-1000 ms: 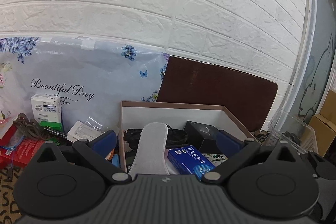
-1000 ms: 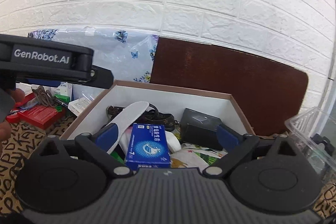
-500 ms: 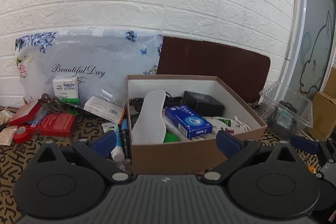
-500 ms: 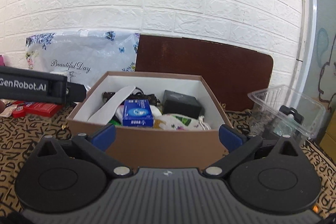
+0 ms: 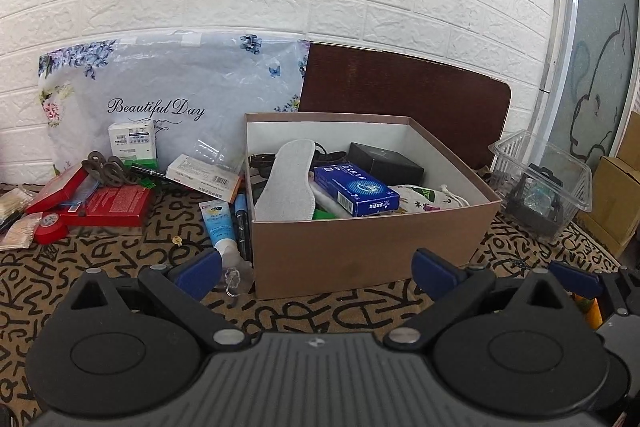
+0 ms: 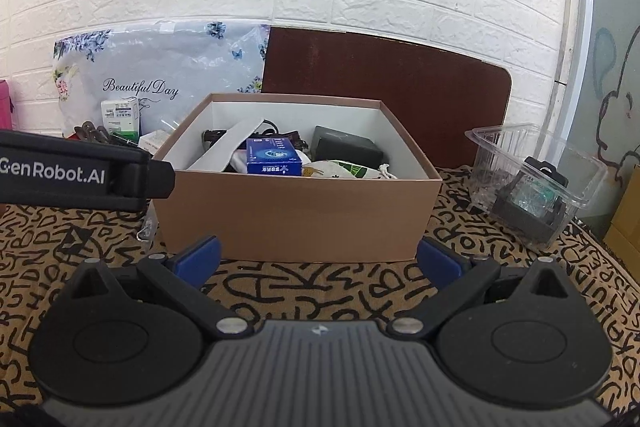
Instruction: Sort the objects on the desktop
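White brick wall behind; table under letter-print cloth. We note the brown cardboard box centre, holding a grey insole and blue carton. Unsorted items lie just left of it: red boxes, blue-white tube. We judge the tube light, soft, slippery; grip mid-body. Open cloth before the box gives approach room. Left tool and right tool: both spread apart, empty.
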Demonstrator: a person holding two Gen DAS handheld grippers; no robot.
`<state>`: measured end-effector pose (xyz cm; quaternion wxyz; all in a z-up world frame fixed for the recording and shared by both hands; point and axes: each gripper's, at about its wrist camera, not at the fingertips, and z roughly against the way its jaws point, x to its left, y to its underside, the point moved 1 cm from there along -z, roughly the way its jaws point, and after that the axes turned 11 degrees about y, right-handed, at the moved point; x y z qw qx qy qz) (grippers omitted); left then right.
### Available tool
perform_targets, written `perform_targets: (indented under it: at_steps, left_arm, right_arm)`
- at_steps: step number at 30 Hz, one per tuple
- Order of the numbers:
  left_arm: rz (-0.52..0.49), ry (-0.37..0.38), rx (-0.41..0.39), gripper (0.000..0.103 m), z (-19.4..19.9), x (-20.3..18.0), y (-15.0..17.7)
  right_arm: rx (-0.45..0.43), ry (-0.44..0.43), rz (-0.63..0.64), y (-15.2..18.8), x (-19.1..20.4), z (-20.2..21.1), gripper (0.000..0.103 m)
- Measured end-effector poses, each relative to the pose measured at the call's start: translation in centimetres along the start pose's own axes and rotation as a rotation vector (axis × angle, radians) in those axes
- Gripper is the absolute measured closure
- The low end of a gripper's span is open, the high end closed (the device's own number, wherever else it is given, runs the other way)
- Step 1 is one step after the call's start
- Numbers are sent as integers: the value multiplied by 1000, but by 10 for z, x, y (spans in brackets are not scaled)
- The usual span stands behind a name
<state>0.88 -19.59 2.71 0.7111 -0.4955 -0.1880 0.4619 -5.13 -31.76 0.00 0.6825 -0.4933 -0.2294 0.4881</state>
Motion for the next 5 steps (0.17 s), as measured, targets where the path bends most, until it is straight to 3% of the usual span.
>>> perform_targets:
  at_steps: [5]
  left_arm:
    - [-8,20,-1,0,3,1,1]
  right_arm:
    - [2,1,-5,-1,2,1,2]
